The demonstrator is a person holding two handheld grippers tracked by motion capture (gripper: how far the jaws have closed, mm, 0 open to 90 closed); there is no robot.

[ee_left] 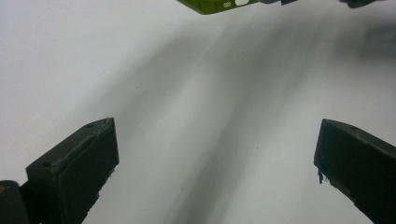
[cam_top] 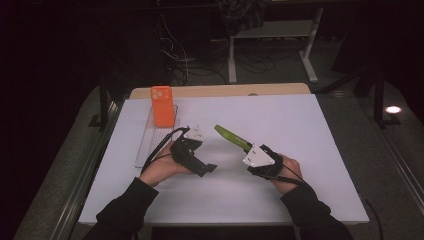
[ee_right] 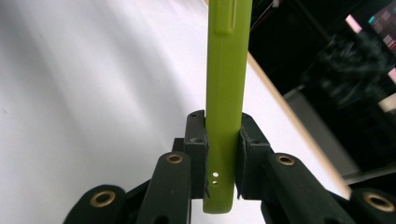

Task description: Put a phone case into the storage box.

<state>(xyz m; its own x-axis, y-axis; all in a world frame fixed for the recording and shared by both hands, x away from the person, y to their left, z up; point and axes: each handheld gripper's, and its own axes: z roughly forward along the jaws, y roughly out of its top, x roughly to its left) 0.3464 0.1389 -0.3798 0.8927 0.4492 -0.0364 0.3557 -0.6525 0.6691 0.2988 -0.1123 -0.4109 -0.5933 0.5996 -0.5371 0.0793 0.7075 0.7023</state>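
Right gripper [ee_right: 223, 154] fingers clamp green phone case [ee_right: 227, 84] edge-on above white worktop [cam_top: 300, 150]. Left gripper [ee_left: 217, 163] fingers spread wide, empty. Orange phone case [cam_top: 162, 105] upright at rear.

My left gripper view cuts the green phone case [ee_left: 212, 4] off at the top edge (only a sliver); my right gripper's [ee_right: 223, 140] jaws hide its gripped sides.

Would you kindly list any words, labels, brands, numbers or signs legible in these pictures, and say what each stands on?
No text can be read in these pictures.
Green phone case: small white marks along its edge in the left gripper view, too small and blurred to read.
Orange phone case: no lettering visible.
Screen in the dark background of the right gripper view: coloured blocks, too blurred to read.
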